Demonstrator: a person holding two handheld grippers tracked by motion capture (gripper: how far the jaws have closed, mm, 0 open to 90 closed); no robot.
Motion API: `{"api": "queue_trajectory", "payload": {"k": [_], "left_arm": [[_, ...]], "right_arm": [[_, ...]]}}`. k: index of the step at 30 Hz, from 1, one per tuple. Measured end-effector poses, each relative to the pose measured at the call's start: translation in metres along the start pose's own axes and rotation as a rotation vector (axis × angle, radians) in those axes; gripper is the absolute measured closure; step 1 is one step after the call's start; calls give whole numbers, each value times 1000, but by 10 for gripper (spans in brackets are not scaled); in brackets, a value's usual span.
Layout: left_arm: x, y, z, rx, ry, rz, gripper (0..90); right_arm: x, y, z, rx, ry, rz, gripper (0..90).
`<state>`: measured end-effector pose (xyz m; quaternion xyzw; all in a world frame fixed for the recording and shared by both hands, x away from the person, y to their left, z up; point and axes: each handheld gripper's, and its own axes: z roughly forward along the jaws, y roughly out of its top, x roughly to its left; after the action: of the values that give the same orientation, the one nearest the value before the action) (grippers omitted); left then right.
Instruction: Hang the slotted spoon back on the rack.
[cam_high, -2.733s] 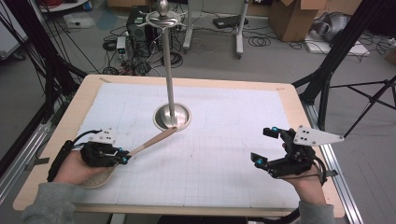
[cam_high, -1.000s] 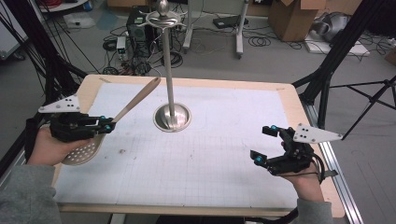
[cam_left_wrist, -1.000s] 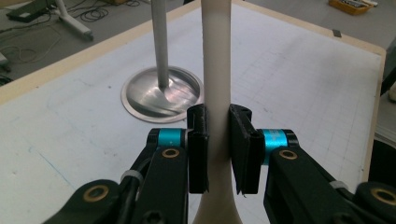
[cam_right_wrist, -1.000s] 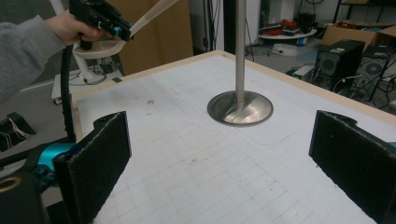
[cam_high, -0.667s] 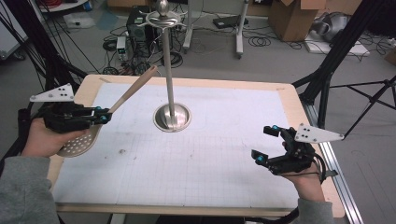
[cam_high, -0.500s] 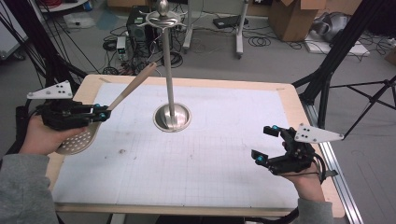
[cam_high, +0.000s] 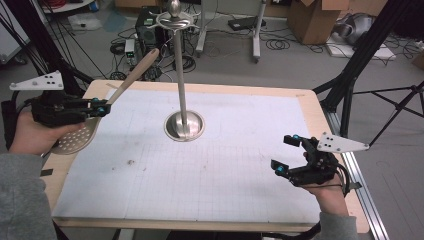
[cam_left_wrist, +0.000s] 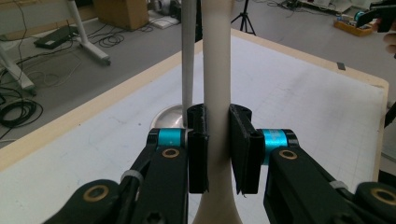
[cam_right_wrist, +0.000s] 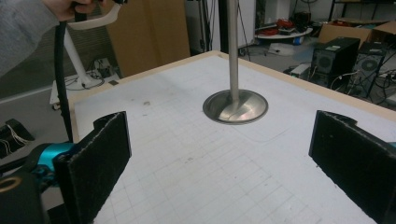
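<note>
A slotted spoon with a pale wooden handle (cam_high: 131, 80) and a perforated metal bowl (cam_high: 75, 140) is lifted over the table's left edge. My left gripper (cam_high: 102, 108) is shut on its handle (cam_left_wrist: 217, 93), which points up and right toward the hooks at the top of a metal stand (cam_high: 176, 20). The stand's pole (cam_high: 181, 85) rises from a round base (cam_high: 185, 125) at the table's middle. In the left gripper view the pole (cam_left_wrist: 187, 51) stands just behind the handle. My right gripper (cam_high: 285, 155) stands open above the near right of the table, nothing between its pads (cam_right_wrist: 100, 154).
The table (cam_high: 200, 165) has a white gridded mat inside a wooden rim. Black tripod legs (cam_high: 360, 65) stand off the right edge, dark frame struts off the left. Cables, computer cases and cardboard boxes lie on the floor behind.
My left hand has raised the spoon off the table and drawn it left and up, the handle tip climbing toward the stand's top. The right hand has stayed still.
</note>
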<state>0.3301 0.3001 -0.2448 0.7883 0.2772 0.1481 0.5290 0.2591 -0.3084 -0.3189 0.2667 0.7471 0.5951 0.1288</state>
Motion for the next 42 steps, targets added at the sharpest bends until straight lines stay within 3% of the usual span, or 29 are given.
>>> {"api": "queue_trajectory", "payload": {"k": [13, 28, 42], "left_arm": [[6, 5, -8, -24, 16, -7, 779], [14, 19, -19, -104, 14, -26, 779], [12, 25, -13, -116, 2, -32, 779]], "right_arm": [[0, 0, -1, -3, -4, -1, 43], [-2, 0, -4, -10, -10, 6, 43], [-2, 0, -5, -14, -13, 2, 43]]}}
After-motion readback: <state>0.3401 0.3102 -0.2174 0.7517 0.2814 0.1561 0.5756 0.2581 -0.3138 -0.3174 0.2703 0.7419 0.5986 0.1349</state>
